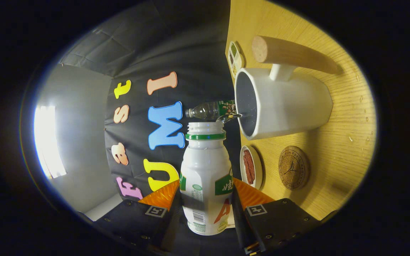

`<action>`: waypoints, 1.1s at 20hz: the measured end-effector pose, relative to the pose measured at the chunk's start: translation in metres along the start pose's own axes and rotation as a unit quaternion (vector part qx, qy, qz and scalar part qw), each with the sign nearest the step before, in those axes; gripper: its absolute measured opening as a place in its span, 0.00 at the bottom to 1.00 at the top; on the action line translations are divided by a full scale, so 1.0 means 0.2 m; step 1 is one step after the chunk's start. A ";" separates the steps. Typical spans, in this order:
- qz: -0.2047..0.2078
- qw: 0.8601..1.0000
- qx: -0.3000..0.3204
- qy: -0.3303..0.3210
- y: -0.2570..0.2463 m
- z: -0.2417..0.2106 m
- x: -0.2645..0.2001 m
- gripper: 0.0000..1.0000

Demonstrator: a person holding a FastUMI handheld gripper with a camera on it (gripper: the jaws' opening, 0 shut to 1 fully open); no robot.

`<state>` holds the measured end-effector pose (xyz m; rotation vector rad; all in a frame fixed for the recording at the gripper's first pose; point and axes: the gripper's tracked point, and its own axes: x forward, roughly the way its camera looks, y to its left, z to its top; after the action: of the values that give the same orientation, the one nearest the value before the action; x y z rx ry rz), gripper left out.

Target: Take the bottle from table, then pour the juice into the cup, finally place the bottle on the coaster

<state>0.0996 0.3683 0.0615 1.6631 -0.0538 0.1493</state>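
The gripper (205,208) has two broad dark body plates, matte and angular, each fastened with small round screws along its edges. Each plate carries a square white tag printed with a black fiducial pattern near its forward corner. Ahead of each plate a ribbed, wedge-shaped finger (160,197) extends, with fine parallel ridges across its surface.

A wooden table (336,149) runs across the far side, its grain showing plainly. On it sits a small round dish (251,167) with reddish-brown strips inside. Further along there's a little divided tray (235,58) holding green and dark bits in separate sections. A clear plastic bottle (210,110) with a green label stands by the table's edge, against the black cloth wall (176,42).
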 end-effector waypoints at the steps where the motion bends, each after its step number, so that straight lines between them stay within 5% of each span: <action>1: 0.000 1.000 0.000 -0.001 0.00 0.00 0.00 0.66; 22: 0.009 1.000 0.019 -0.008 0.04 0.02 0.00 0.67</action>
<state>0.0987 0.3633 0.0700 1.7031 -0.0785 0.1517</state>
